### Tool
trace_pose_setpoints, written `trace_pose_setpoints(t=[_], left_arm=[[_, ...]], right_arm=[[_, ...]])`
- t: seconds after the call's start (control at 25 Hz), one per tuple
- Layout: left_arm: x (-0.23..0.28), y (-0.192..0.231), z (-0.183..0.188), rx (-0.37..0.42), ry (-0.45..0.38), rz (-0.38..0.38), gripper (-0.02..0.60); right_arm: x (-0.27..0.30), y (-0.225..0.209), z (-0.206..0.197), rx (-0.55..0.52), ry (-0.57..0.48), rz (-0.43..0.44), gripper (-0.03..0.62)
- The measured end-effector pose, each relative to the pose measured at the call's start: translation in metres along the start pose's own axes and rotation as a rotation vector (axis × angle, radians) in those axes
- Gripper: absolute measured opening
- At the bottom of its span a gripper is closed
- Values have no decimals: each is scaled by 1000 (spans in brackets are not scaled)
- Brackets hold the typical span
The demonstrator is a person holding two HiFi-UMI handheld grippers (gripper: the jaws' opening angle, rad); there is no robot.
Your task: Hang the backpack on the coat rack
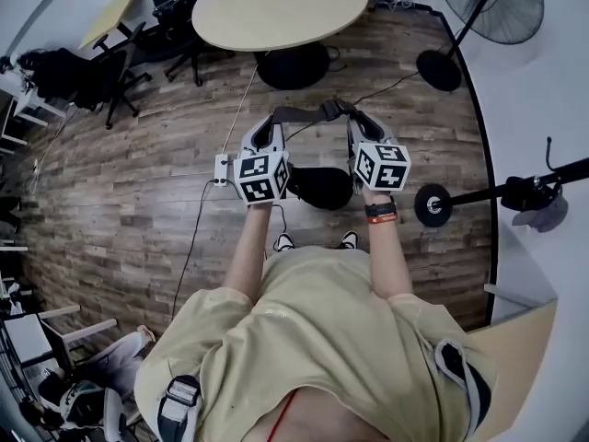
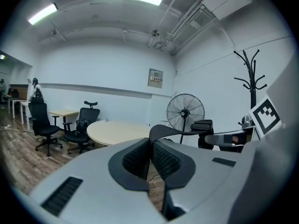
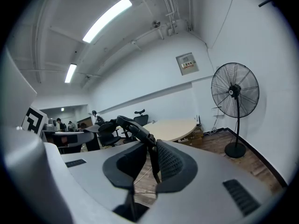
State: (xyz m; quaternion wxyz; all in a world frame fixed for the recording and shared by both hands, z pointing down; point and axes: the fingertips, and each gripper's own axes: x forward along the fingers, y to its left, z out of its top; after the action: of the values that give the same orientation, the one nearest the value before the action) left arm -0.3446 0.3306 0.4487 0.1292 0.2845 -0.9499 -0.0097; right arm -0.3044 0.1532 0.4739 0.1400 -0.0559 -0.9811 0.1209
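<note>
Two claws, both engaged: left claw (image 2: pixel 151 158) clamped on the mesh strap (image 1: pixel 306 113), right claw (image 3: pixel 150 164) pinching the same strap further along. One backpack (image 1: pixel 320 188), hanging below and between them, over the floor (image 1: pixel 138 201). One coat rack (image 2: pixel 252 78), standing well apart. We judge this the carry. Next we must bring the strap up over a hook.

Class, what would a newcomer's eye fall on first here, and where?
Mid head view, the left gripper and right gripper each clamp the strap of a dark backpack hanging between them. A round table and a fan stand beyond; the coat rack shows at the left gripper view's right.
</note>
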Motion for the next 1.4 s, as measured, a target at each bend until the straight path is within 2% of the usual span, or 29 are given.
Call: trace_pose_setpoints(t=[0.56,0.8,1.04,1.16,1.4], left_arm=[[63,-175,-13,54,32,-227,26],[77,-242,-19,67,44,-294,26],[86,-298,-24,100,80,-403,26],[93,-328,-27,118,101,-475,26],[112,-401,-37,157,132,-693,26]], right_arm=[[-95,-153,6,47,-35,-186,77],[-137,-205,3,69,-42,-246,77],[-173,-240,-4,125,-64,-334,77],[-193,-259,-8,154,-70,-401,77],[-245,-301,-21,220,-101,-597,77]])
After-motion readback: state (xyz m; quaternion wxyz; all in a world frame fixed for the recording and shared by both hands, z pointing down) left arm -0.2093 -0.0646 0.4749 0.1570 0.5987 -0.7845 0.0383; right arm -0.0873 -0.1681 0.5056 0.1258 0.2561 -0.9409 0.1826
